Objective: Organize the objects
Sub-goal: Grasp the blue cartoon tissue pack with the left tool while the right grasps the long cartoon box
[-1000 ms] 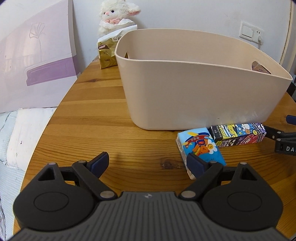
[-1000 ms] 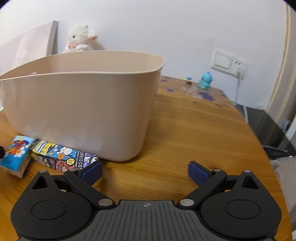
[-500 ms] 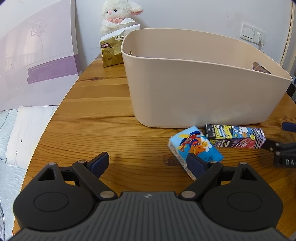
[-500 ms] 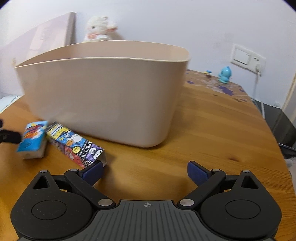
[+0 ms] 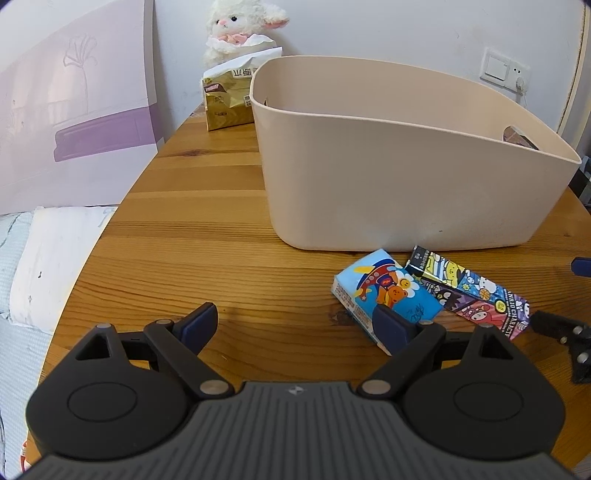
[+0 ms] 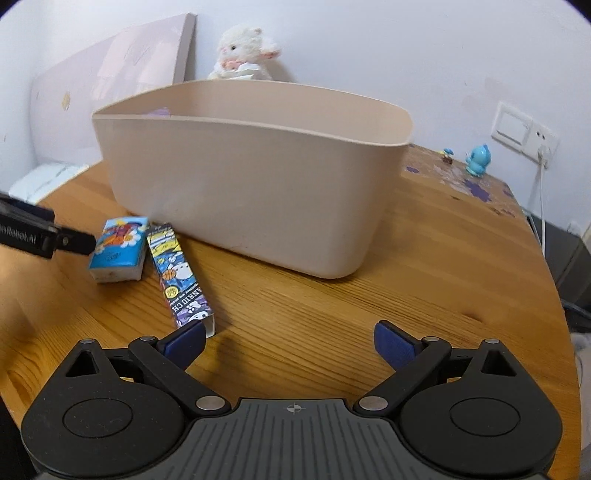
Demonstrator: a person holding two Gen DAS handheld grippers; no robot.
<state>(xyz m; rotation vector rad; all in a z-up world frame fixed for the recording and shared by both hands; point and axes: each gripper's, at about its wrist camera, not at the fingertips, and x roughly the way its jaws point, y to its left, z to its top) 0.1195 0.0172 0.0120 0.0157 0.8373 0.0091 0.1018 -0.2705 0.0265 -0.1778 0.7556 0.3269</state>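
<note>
We are hovering both tools, spread wide, over a round wooden table (image 5: pixel 229 229).
Our left gripper (image 5: pixel 295 325) and right gripper (image 6: pixel 290 339) are grasping nothing; the tissue pack (image 5: pixel 384 291) and cartoon box (image 6: pixel 181 277) are lying touching just before the beige bin (image 6: pixel 251 192), a plush lamb (image 5: pixel 240 27) sitting against the far wall (image 6: pixel 369 48).

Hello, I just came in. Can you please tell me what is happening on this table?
A person holds two grippers over a wooden table to tidy small items. Both the left gripper and the right gripper are open and hold nothing. A blue tissue pack and a cartoon box lie side by side in front of the beige bin, not yet picked up.
</note>
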